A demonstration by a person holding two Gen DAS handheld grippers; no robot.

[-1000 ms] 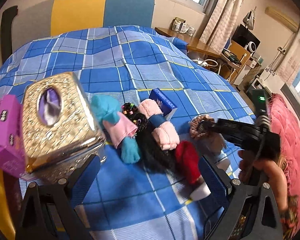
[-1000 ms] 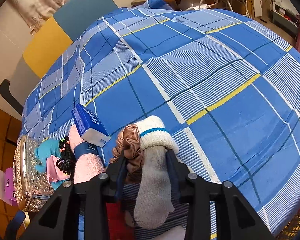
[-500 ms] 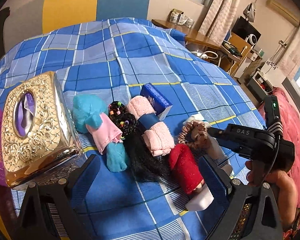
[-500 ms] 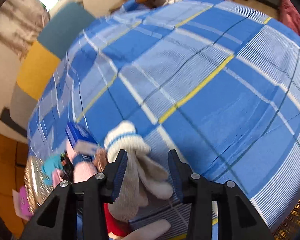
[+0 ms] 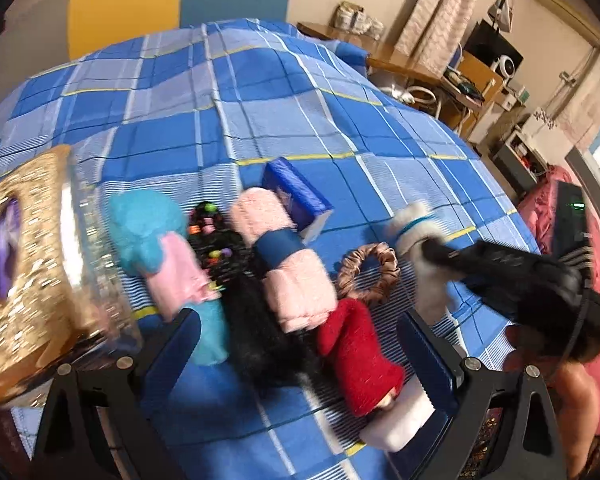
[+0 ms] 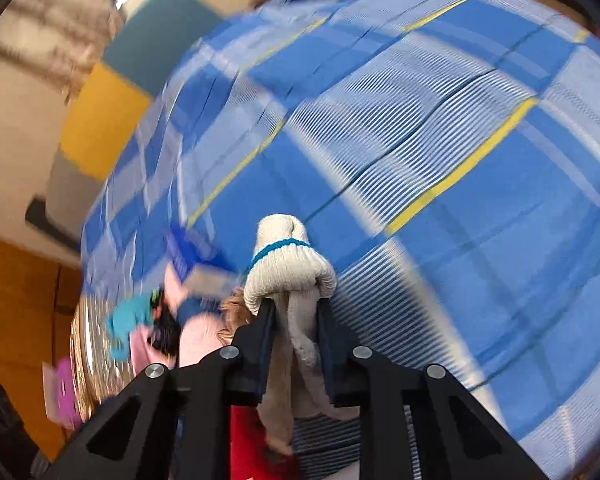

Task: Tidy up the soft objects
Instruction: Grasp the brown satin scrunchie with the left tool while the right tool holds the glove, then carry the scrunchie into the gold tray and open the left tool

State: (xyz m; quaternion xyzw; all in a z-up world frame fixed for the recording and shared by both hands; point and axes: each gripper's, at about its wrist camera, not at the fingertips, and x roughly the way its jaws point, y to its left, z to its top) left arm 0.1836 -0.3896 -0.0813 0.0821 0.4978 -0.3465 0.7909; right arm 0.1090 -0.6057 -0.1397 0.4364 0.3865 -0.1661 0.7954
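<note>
In the right wrist view, the right gripper [image 6: 294, 330] has its fingers [image 6: 265, 344] closed narrow on the cream sock [image 6: 290, 276], pinching it below the bulged cuff; the toe end hangs loose behind the fingers, above the bed [image 6: 440, 160]. In the left wrist view, the left gripper [image 5: 300, 354] hovers low over the row of soft items with its fingers [image 5: 172, 344] spread wide and nothing between them. Nearest to it lie the red sock [image 5: 356, 356], the black hairpiece [image 5: 256, 320], the pink roll [image 5: 296, 284] and the teal-and-pink bundle [image 5: 168, 264]. Just beyond these, the brown scrunchie [image 5: 368, 272] rests flat beside the held sock. The gold tissue box [image 5: 24, 248] stands at the left, and the blue packet [image 5: 296, 196] lies farther back. Risk, as a judgement: the grip is on soft knit near one end, so the sock could slide out during a fast swing; motion blur suggests speed. The hanging end could also drag across the scrunchie or the red sock and disturb the row. The open left fingers sit close to the hairpiece and may snag it if lowered.
</note>
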